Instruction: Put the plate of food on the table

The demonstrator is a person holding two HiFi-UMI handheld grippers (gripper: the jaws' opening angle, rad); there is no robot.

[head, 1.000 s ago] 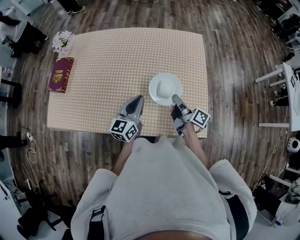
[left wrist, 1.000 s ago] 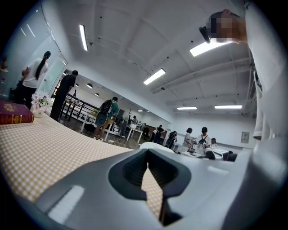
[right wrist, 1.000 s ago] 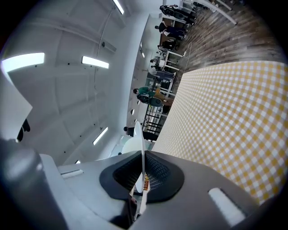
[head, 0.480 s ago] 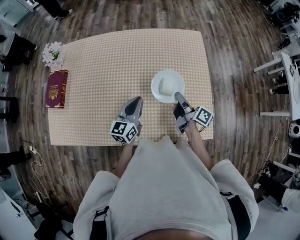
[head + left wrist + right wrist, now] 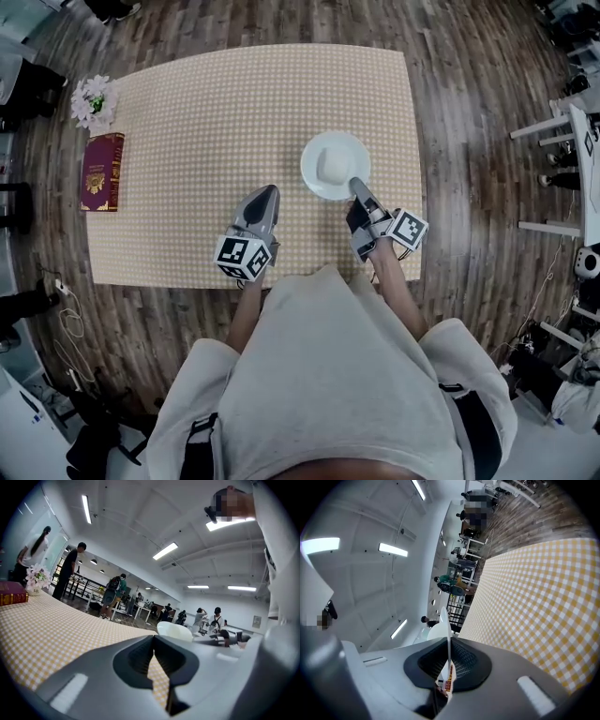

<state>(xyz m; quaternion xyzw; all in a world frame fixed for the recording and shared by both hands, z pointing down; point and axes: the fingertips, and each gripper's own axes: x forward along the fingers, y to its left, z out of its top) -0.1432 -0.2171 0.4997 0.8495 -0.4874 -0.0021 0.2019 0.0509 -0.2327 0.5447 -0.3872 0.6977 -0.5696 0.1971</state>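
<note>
Seen from the head view, the white plate (image 5: 314, 178) is found at roughly 3 o'clock from the middle of the checked worktop (image 5: 206, 112). A pale lump of food (image 5: 332, 166) is sat in the plate's centre. Whether the plate is resting on the cloth or hovering just above it can't be told from these shots, tbh.

The rim is pinched by the right tongs (image 5: 355, 185) at about the plate's 5 o'clock. In the right gripper view the thin rim is seen edge-on, clamped between the two ribbed pads, so those tongs are narrowed right down onto the plate.

The left tongs (image 5: 270, 192) are found at about 8 o'clock from the plate, clear of it, near the worktop's 6 o'clock edge and pointed towards 12. In the left gripper view the tips are seen pressed together with nothing caught between them. Only checked cloth is shown through the small gap behind the tips.

Over at the worktop's 9 o'clock edge a dark red book (image 5: 101, 172) is laid flat. A small bunch of white flowers (image 5: 94, 101) is placed just past it at its 12 o'clock, by the 10 o'clock corner. Wood-plank floor (image 5: 469, 141) is seen all round the worktop.
</note>
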